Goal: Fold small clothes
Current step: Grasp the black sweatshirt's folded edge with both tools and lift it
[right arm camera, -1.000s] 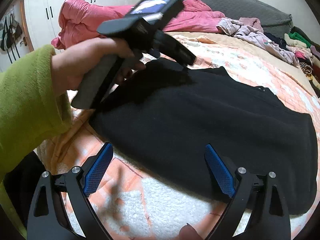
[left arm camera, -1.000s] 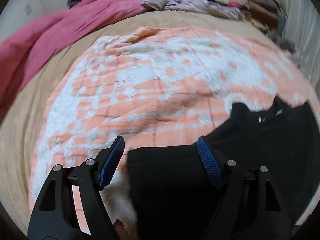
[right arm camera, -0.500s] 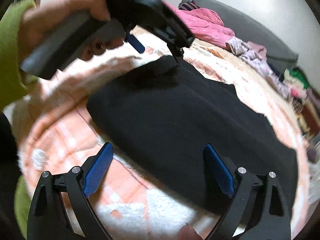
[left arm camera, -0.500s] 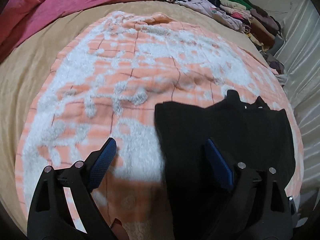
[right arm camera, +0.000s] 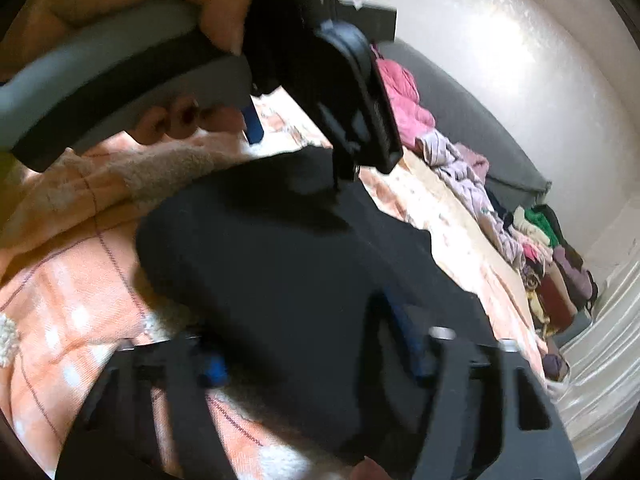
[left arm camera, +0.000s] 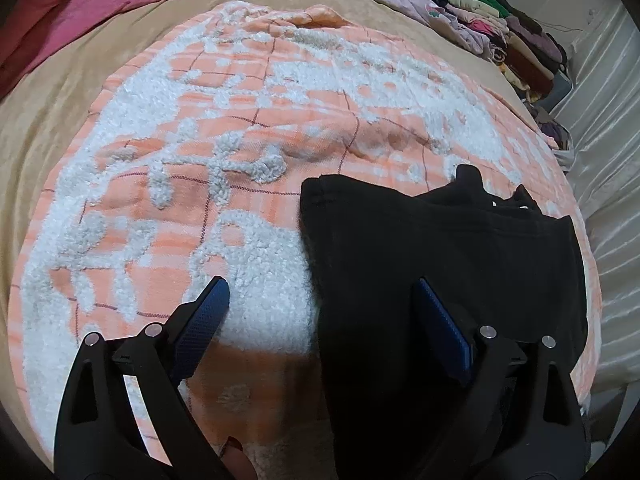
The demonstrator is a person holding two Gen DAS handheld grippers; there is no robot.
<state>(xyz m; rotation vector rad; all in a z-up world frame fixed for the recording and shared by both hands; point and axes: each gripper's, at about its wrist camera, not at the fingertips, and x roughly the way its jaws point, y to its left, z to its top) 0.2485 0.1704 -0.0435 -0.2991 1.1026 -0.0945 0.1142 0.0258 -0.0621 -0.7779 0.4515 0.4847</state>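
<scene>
Two grippers work over one black garment [left arm camera: 440, 248], lying flat on my orange-and-white blanket [left arm camera: 224, 128]. My left gripper [left arm camera: 320, 320] stands spread wide, its right finger over the cloth, clasping nothing. My right gripper [right arm camera: 312, 360] has just been closing with the garment's edge between its fingers; blur hides whether it pinches.

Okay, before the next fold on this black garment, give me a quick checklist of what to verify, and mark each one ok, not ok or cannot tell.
1. Black garment lies on the blanket: ok.
2. Left gripper open, straddling the garment's edge: ok.
3. Right gripper gripping the near hem: cannot tell; its jaws have just been closing with cloth between them, but the view is blurred.
4. Garment lies smooth: not ok, bunched at the far end.
5. Blanket beside the garment free for folding: ok.
6. Clothes pile clear of the work: ok.
</scene>
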